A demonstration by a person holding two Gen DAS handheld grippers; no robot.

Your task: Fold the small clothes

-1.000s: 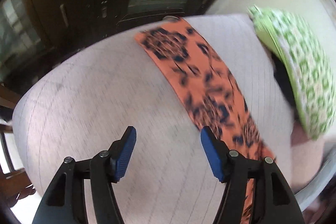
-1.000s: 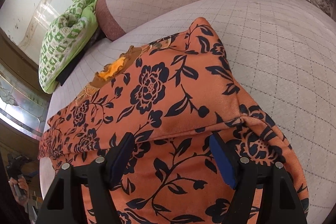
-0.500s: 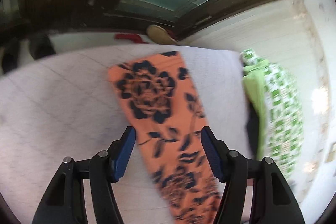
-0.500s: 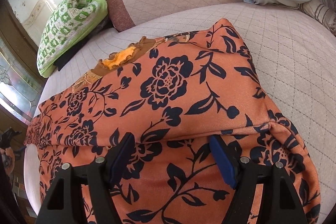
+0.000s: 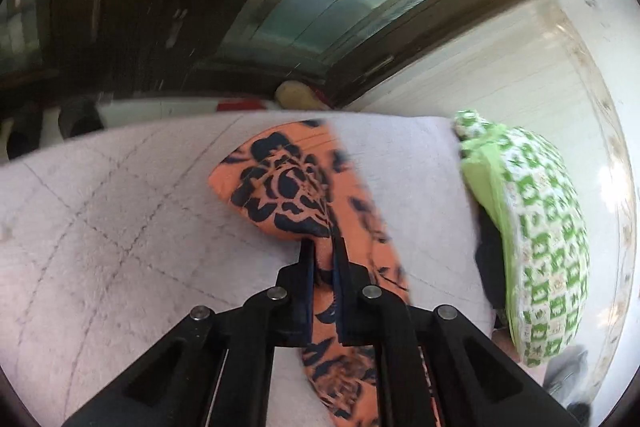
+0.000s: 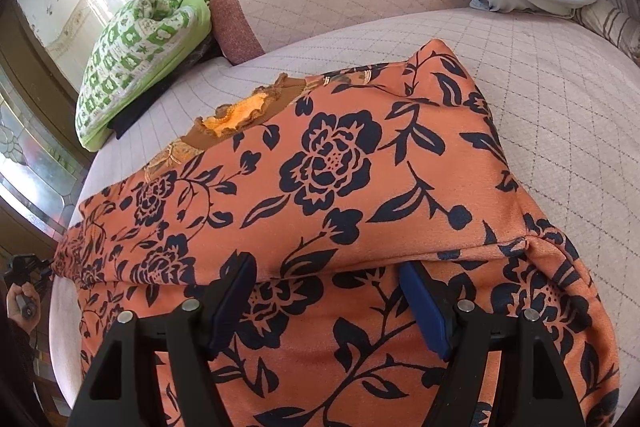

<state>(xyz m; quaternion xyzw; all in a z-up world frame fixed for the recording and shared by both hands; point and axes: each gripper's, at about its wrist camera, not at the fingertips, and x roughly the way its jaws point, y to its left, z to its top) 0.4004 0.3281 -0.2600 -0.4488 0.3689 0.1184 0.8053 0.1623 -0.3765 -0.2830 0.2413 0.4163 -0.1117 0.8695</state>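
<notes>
Now that our left gripper (image 5: pixel 324 259) has pinched down, its blue pads are nearly together with a ridge of the orange floral garment (image 5: pixel 292 195) caught between them; half a second ago those same fingers were spread wide over the cloth, gripping nothing. So we've got our grab on that end, which looks like the start of a fold. Our right gripper (image 6: pixel 328 291) hasn't changed: fingers wide apart, holding nothing, hovering low over the garment's folded edge at the bottom of the frame. The garment sprawls across the quilted bed (image 6: pixel 540 75), filling the middle of the right view. A green patterned cushion (image 5: pixel 540 235) sits at the right edge of the left view.
</notes>
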